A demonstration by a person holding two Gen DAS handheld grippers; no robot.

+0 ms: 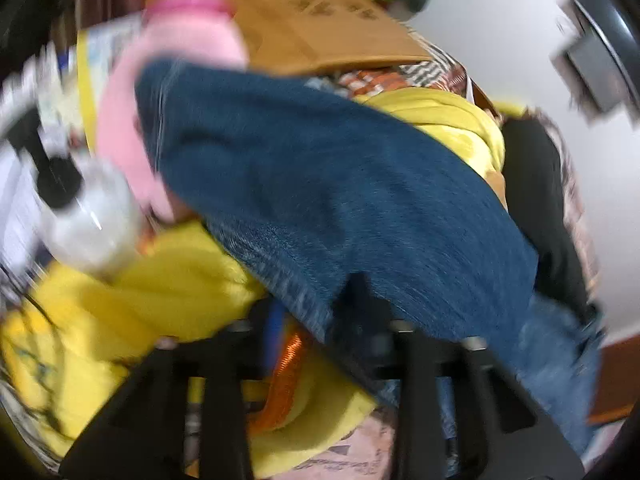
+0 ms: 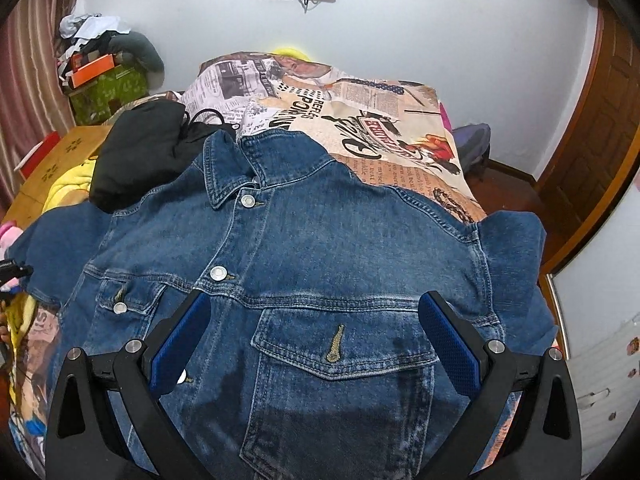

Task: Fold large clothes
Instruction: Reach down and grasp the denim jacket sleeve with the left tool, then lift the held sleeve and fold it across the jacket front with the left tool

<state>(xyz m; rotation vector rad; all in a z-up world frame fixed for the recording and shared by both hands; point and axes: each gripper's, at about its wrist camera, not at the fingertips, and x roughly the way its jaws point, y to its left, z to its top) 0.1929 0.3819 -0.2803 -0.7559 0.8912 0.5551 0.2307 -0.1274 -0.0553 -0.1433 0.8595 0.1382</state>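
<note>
A black garment (image 2: 144,152) is crowding the denim jacket (image 2: 304,264) at its left shoulder, while bedspread (image 2: 400,128) beyond the collar is lying bare.

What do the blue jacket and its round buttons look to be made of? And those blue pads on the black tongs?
The blue jacket looks like denim: woven cotton, faded in patches, with stitched seams. Its round buttons appear to be metal, pale and shiny. The blue pads on the right gripper seem to be rubber or soft plastic, matte, with a fine dotted texture; which of the two is hard to tell.
</note>
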